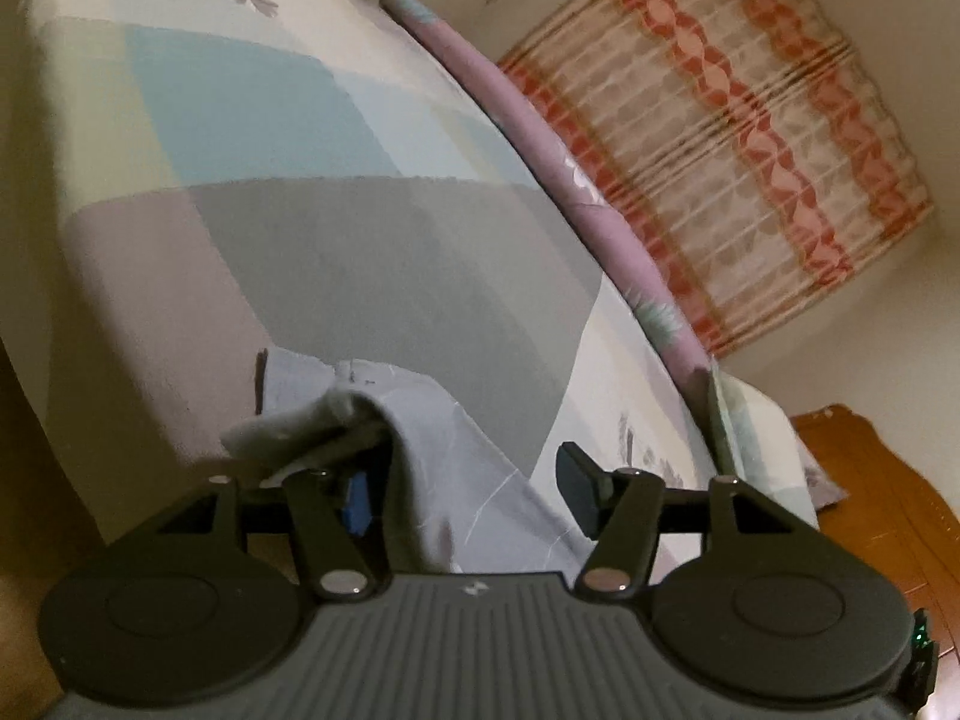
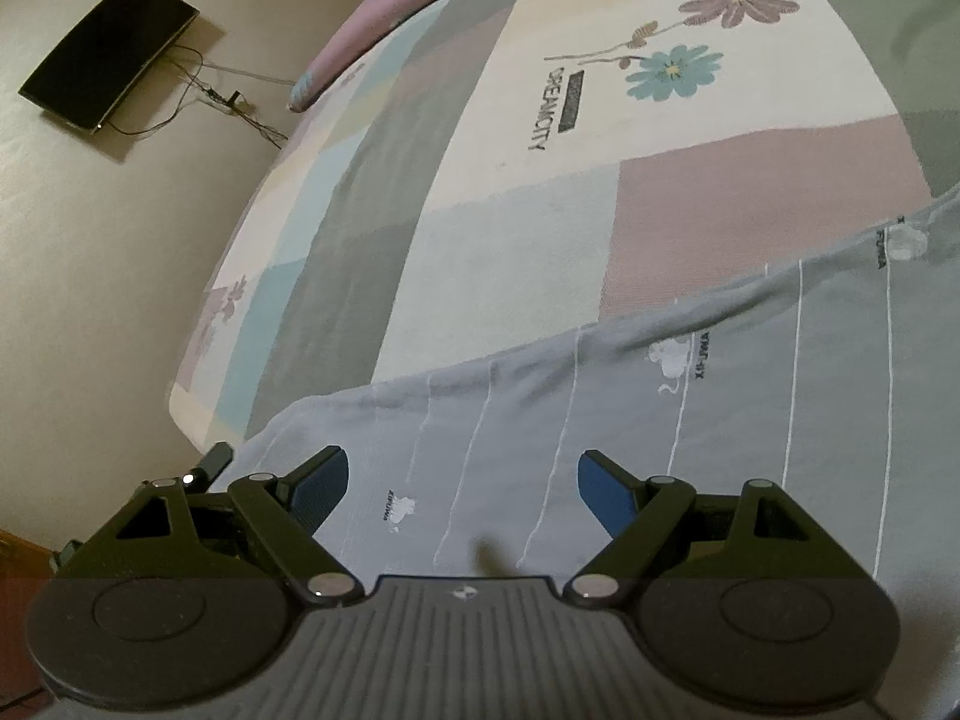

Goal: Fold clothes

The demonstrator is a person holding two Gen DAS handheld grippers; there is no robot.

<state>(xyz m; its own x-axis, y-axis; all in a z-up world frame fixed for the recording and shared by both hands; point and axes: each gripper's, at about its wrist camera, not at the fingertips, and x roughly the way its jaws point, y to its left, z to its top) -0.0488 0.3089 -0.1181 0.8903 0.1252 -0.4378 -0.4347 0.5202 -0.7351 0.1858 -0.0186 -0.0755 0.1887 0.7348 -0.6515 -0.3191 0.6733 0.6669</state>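
A light grey garment with thin white lines and small prints lies spread on the patchwork bed cover. My right gripper hovers just over its near edge, jaws wide apart with nothing pinched. In the left wrist view a bunched corner of the same garment drapes over the left finger of my left gripper. The blue pad is half hidden under the cloth. The other finger stands free, so the jaws are apart and do not press on the fabric.
A purple bolster runs along the far side of the bed cover, with a red-patterned curtain behind it. Wooden furniture stands at the right. A black flat screen with cables sits beyond the bed's left edge.
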